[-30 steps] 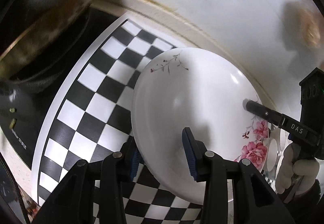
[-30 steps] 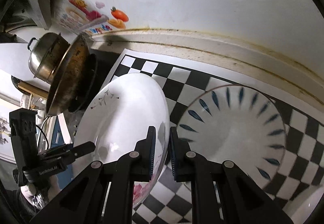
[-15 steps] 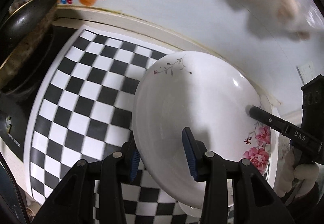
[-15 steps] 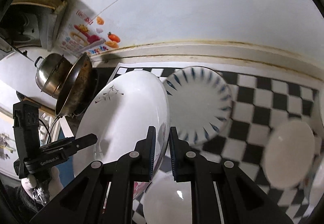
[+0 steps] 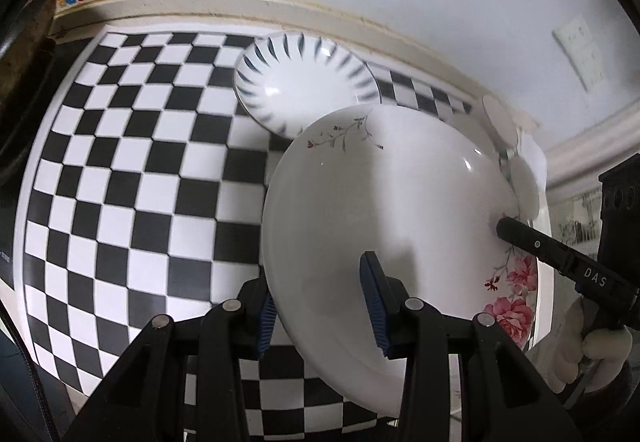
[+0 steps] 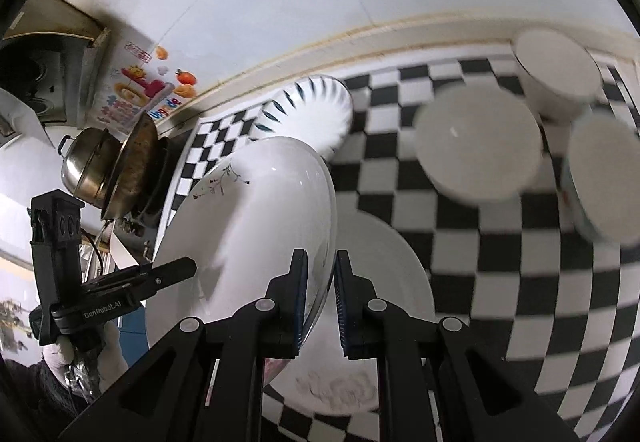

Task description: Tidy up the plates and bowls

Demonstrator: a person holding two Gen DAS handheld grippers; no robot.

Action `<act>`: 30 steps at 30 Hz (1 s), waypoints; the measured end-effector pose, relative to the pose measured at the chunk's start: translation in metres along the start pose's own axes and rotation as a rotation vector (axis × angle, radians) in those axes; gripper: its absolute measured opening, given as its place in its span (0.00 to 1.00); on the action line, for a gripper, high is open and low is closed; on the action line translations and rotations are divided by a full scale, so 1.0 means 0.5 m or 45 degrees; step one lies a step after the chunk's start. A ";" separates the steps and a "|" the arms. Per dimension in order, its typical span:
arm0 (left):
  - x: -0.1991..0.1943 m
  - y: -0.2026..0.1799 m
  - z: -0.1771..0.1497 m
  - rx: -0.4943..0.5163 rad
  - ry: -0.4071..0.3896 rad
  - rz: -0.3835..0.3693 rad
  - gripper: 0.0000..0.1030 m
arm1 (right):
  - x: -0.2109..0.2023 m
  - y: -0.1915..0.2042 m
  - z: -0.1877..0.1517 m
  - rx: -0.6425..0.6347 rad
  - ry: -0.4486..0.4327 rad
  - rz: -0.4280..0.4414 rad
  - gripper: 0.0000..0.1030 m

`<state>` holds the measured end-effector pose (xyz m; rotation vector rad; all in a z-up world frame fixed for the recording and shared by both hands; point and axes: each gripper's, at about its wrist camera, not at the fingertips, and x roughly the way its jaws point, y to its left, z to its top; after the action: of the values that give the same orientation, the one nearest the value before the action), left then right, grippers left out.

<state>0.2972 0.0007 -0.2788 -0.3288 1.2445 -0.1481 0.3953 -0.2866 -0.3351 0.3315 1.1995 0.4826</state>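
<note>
Checkered counter [image 5: 132, 178] below: my left gripper [image 5: 320, 302] and right gripper [image 6: 320, 296] each clamp the floral plate [image 5: 400, 210] by opposite rims, tilted aloft; best lowered level onto the white plate [image 6: 384, 282].

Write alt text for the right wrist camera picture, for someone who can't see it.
A black two-finger right gripper pinches the rim of a large white plate with pink flowers, tilted above a black-and-white checkered counter, while the left gripper clamps its opposite edge. Another white plate lies beneath; a blue-streaked plate and three white bowls sit beyond.
</note>
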 end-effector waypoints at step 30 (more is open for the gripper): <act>0.142 -0.034 -0.052 0.078 0.252 0.114 0.34 | 0.086 -0.121 -0.099 0.114 0.150 -0.082 0.15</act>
<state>0.2963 -0.0399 -0.3447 -0.2088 1.4449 -0.1441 0.3718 -0.3159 -0.4159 0.3438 1.3448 0.3973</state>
